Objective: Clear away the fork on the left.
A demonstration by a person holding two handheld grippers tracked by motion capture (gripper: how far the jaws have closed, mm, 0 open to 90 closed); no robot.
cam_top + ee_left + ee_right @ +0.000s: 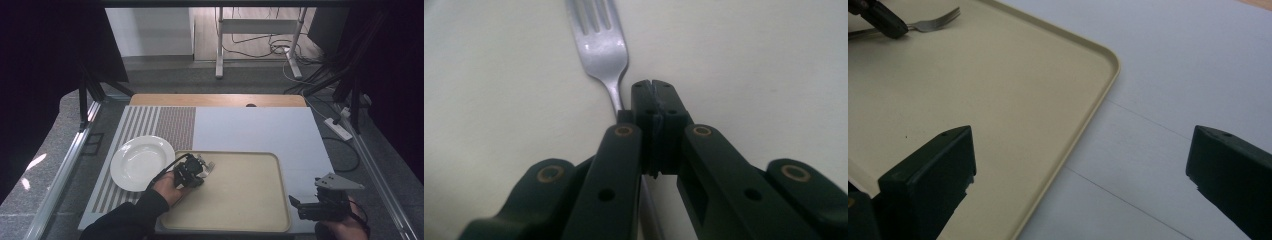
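Item one, nearest you: your right gripper [299,206] at the tray's [280,170] near right corner, jaws spread wide with nothing between them; in the right gripper view one jaw hangs over the tray and the other over the white mat [1173,75]. Item two: your left hand [170,187], sleeve dark, carrying the left gripper [204,167] low over the tray's far left part. Its jaws are pressed together (the left gripper view shows the pads meeting tip to tip), and the fork [601,45] runs beside and under them; whether the handle is actually pinched you cannot tell from these angles. Item three: the fork itself, lying flat on the tray, tines pointing away from the gripper. Item four: a white plate [137,162], just left of the tray, resting partly on the striped placemat [165,122]. Item five, farthest: the table's wooden edge [217,100] beyond the mat.
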